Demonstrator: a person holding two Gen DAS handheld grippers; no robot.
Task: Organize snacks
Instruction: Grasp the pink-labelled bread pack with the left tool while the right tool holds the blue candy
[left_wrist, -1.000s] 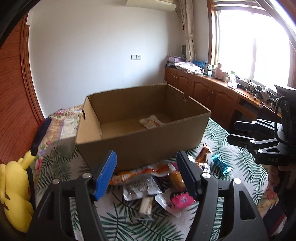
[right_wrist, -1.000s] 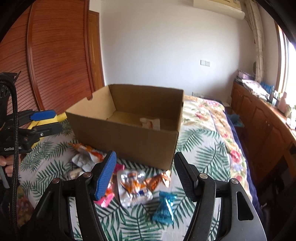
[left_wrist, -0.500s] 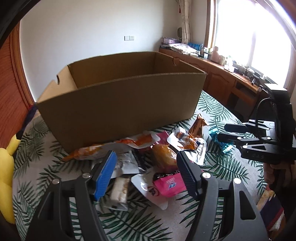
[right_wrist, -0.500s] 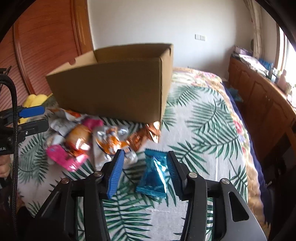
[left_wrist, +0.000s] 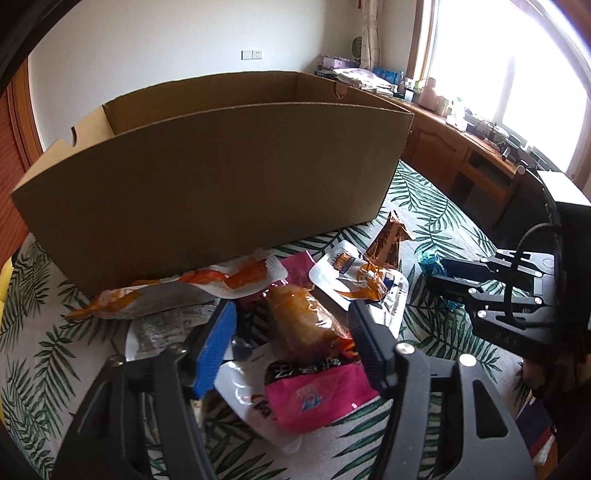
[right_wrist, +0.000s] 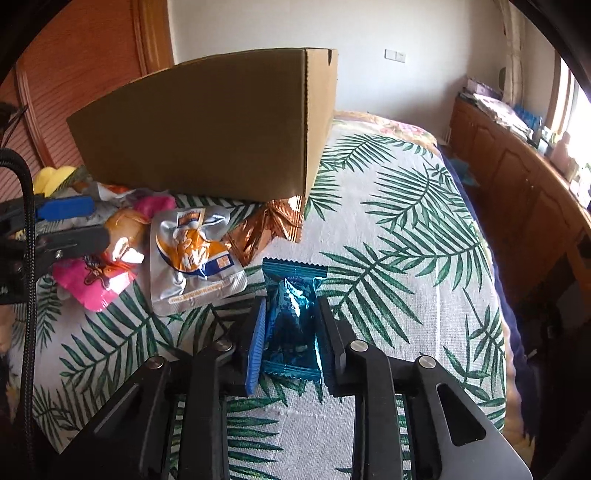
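Your right gripper (right_wrist: 290, 332) is closing — pads pressing the blue packet (right_wrist: 291, 317). Your left gripper (left_wrist: 291, 343) is closing around the orange snack (left_wrist: 306, 321), not yet gripping.

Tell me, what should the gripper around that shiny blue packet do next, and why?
Probably finish squeezing, then lift. The right gripper straddles the blue packet, which lies flat on the leaf-print cloth, and its jaws are closing, the foil already crumpled between them. The cardboard box stands just beyond, so a short lift over its wall would follow.
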